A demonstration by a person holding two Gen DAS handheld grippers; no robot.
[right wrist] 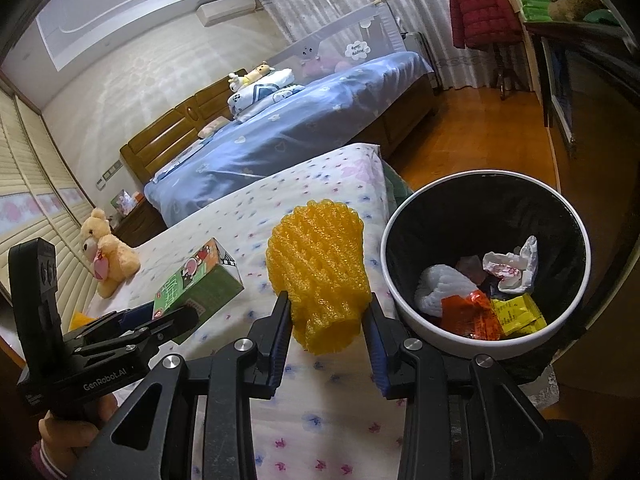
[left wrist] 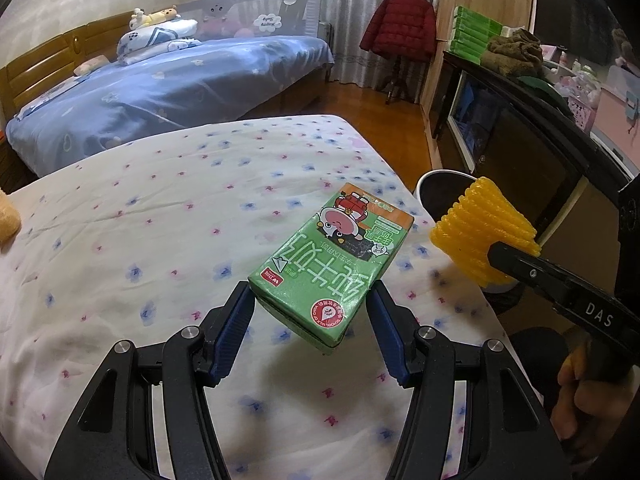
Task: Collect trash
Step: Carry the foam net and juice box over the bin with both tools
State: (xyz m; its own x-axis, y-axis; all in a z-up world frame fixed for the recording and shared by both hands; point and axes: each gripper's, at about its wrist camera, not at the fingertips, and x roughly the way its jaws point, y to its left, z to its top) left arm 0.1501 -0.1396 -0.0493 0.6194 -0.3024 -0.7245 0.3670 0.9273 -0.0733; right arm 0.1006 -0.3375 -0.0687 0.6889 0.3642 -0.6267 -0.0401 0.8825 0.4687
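Observation:
My left gripper (left wrist: 310, 300) is shut on a green milk carton (left wrist: 332, 260) and holds it above the flowered bed cover (left wrist: 160, 220). The carton also shows in the right wrist view (right wrist: 200, 280), at the left. My right gripper (right wrist: 326, 312) is shut on a yellow foam fruit net (right wrist: 320, 264) and holds it over the bed's edge, just left of the bin. The net shows in the left wrist view (left wrist: 480, 232), at the right. The white trash bin (right wrist: 404, 320) with a black liner stands beside the bed and holds several wrappers and crumpled paper.
A teddy bear (right wrist: 106, 256) sits on the bed at the far left. A second bed with a blue quilt (left wrist: 180, 84) stands behind. A red jacket on a coat stand (left wrist: 400, 28) and a dark TV cabinet (left wrist: 500, 120) line the right side, with wooden floor between.

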